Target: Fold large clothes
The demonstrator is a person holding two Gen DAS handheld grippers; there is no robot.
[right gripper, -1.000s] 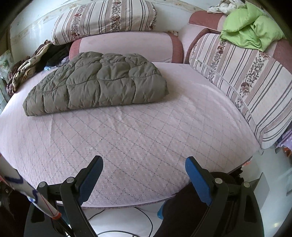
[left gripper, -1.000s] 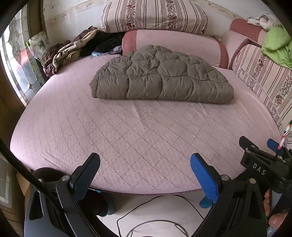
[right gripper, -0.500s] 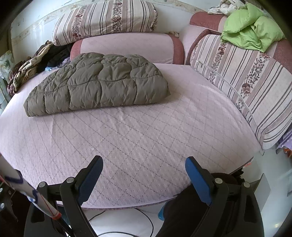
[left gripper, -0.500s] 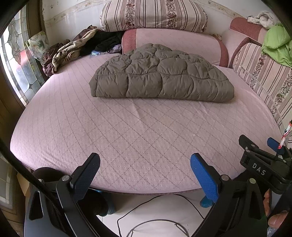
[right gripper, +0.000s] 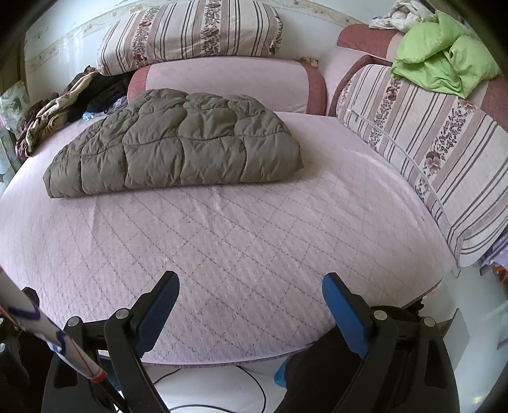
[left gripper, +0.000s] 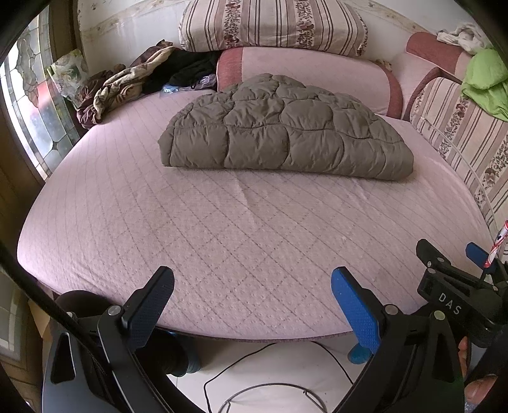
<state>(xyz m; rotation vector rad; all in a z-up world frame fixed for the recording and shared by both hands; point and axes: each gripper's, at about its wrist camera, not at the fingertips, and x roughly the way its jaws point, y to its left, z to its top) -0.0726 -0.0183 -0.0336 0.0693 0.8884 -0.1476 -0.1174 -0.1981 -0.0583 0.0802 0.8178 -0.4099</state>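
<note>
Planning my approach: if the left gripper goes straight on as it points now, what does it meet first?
Probably the bare pink bed cover, since the left gripper looks slightly down over the near edge. Beyond that lies the folded olive quilted jacket. Depth is hard to judge.

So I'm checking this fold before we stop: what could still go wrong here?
The puffy olive quilted jacket is bulky, so its fold may spring open. Both open tools, left and right, hang at the pink quilted bed's near edge, far from the jacket, so fixing it means a long reach.

Olive-brown quilted coat [left gripper: 282, 133] on a pale pink, diamond-stitched bedspread [left gripper: 222, 228]; behind the coat, a striped floral cushion [left gripper: 273, 25].
</note>
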